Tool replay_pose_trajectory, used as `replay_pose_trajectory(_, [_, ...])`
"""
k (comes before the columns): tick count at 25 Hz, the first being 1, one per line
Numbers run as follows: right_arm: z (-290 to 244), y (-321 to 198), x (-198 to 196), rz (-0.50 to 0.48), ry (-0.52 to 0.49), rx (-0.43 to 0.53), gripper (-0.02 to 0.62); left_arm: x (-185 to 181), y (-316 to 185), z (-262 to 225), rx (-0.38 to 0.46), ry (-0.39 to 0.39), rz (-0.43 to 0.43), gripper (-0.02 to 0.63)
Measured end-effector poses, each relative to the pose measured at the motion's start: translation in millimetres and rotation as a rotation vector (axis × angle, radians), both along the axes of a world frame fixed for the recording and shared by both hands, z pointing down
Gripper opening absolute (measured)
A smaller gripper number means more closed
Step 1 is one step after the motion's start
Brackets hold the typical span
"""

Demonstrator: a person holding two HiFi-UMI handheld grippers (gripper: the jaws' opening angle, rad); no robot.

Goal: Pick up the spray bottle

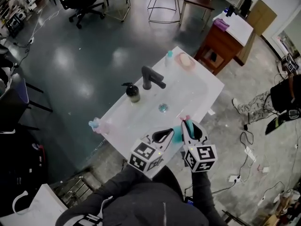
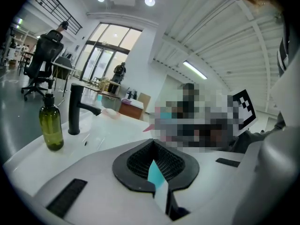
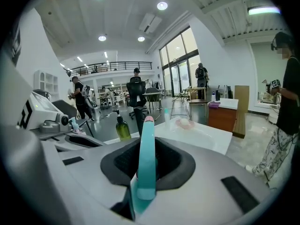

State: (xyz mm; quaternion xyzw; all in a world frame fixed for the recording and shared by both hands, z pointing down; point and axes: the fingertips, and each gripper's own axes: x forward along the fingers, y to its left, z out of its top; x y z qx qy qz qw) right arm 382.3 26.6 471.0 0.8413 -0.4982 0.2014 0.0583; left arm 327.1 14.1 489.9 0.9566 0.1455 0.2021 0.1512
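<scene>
A small light-blue and pink bottle (image 1: 96, 124) lies at the left corner of the white sink counter (image 1: 197, 86). It also shows small in the right gripper view (image 3: 75, 124). Both grippers hover side by side over the counter's near edge, well apart from that bottle. My left gripper (image 1: 177, 134) has its teal and white fingers (image 2: 154, 170) pressed together with nothing between them. My right gripper (image 1: 187, 122) shows teal fingers (image 3: 146, 139) closed into one upright strip with a pink tip. I see no separate object in it.
On the counter stand a black faucet (image 1: 149, 77), a dark green pump bottle (image 1: 133, 92), a small teal bottle (image 1: 169, 56) and a pink dish (image 1: 185, 61). A wooden cabinet (image 1: 221, 44) sits beyond. A person (image 3: 286, 102) stands at the right, and cables lie on the floor.
</scene>
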Motion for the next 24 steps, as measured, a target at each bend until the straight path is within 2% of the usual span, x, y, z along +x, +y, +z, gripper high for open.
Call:
replay_pose_trajectory(11, [0.8,4.5,3.8,0.005,0.001,0.001,0.063,4.6,3.3,0.6,0.012,-0.011,0.013,0.005])
replay_pose_trajectory(24, [-2.2,-1.0,9.1,0.016,0.03,0.018,0.061,3.8,-6.3,1.9,0.007,-0.012,-0.025,0.006])
